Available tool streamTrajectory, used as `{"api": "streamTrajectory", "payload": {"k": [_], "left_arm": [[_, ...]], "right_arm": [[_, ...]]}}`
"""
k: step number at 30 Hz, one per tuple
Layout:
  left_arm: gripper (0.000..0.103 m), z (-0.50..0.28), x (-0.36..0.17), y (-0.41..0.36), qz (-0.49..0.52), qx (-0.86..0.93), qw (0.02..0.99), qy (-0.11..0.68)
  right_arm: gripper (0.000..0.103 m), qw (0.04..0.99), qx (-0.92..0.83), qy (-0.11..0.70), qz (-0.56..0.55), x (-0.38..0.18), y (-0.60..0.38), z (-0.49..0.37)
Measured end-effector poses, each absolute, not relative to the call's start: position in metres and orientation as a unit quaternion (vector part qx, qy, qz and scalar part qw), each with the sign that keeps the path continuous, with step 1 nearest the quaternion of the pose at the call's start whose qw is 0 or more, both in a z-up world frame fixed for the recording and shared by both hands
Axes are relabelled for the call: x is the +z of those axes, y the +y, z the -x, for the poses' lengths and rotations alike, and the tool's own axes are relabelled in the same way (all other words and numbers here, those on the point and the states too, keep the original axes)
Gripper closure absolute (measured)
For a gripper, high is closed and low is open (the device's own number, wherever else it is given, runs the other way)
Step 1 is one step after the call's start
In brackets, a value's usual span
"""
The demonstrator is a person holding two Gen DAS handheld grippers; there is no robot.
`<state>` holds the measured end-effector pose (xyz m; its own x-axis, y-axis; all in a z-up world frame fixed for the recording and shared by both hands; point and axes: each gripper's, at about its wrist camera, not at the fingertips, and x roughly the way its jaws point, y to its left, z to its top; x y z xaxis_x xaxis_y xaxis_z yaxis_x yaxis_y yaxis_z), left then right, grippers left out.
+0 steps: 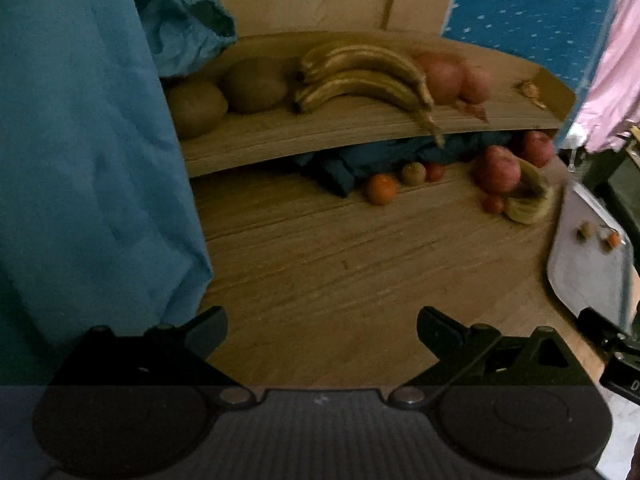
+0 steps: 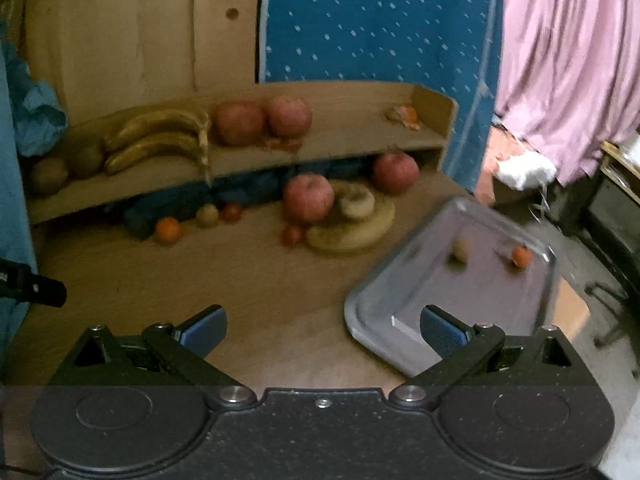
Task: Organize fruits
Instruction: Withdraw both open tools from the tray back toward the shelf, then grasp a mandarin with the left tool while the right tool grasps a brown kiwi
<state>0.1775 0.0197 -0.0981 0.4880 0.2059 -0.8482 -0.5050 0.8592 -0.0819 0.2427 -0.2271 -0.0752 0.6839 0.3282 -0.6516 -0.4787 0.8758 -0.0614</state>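
Observation:
A wooden shelf [image 2: 340, 146] carries two kiwis [image 1: 254, 85], a bunch of bananas [image 2: 160, 138] and two red apples [image 2: 290, 116]. On the table below lie an orange [image 2: 168, 230], a small kiwi [image 2: 207, 215], small tomatoes [image 2: 232, 212], two apples [image 2: 309, 197] and curled bananas [image 2: 352, 228]. A metal tray [image 2: 384, 312] at the right holds a small kiwi [image 2: 461, 249] and a small orange fruit [image 2: 521, 256]. My left gripper [image 1: 322, 330] is open above bare table. My right gripper [image 2: 323, 330] is open by the tray's near corner, holding nothing.
Blue cloth [image 1: 88, 152] fills the left side. Dark cloth [image 1: 360, 156] is bunched under the shelf. A cardboard panel [image 2: 132, 44], a blue dotted board [image 2: 376, 20] and a pink curtain [image 2: 568, 60] stand behind. Peel scraps [image 2: 404, 114] lie on the shelf's right end.

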Motion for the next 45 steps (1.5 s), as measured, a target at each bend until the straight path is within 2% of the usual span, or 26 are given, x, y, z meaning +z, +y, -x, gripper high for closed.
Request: {"api": "streamTrajectory", "payload": {"k": [12,19,23,29,31,33,35,40,44,45], "left_arm": [[0.0,-0.272,-0.122,0.024,0.202,0.271,0.82,0.462],[0.0,-0.311,-0.138,0.029,0.222,0.313,0.805,0.452],[0.0,-0.318,-0.145,0.029,0.237,0.324,0.799,0.447],[0.001,-0.319,-0.149,0.032,0.26,0.35,0.787,0.436],[0.004,-0.32,-0.149,0.033,0.267,0.355,0.786,0.43],[0.005,-0.322,-0.15,0.034,0.274,0.356,0.785,0.426],[0.01,-0.322,-0.151,0.036,0.278,0.354,0.786,0.425],[0.027,-0.329,-0.155,0.039,0.288,0.351,0.783,0.425],[0.033,-0.336,-0.159,0.041,0.295,0.333,0.787,0.427],[0.039,-0.337,-0.16,0.042,0.299,0.328,0.787,0.428]], "right_arm": [[0.001,0.85,0.386,0.277,0.226,-0.097,-0.187,-0.325],[0.006,0.787,0.492,0.276,0.249,-0.109,-0.151,-0.358],[0.012,0.759,0.531,0.264,0.268,-0.115,-0.134,-0.367],[0.028,0.729,0.566,0.253,0.29,-0.125,-0.118,-0.379],[0.034,0.722,0.573,0.255,0.294,-0.128,-0.112,-0.383],[0.045,0.713,0.579,0.262,0.295,-0.131,-0.106,-0.388],[0.05,0.708,0.586,0.262,0.296,-0.132,-0.102,-0.39],[0.053,0.696,0.598,0.256,0.304,-0.136,-0.093,-0.391],[0.055,0.69,0.592,0.232,0.346,-0.143,-0.084,-0.385],[0.057,0.688,0.594,0.236,0.345,-0.144,-0.083,-0.386]]}}
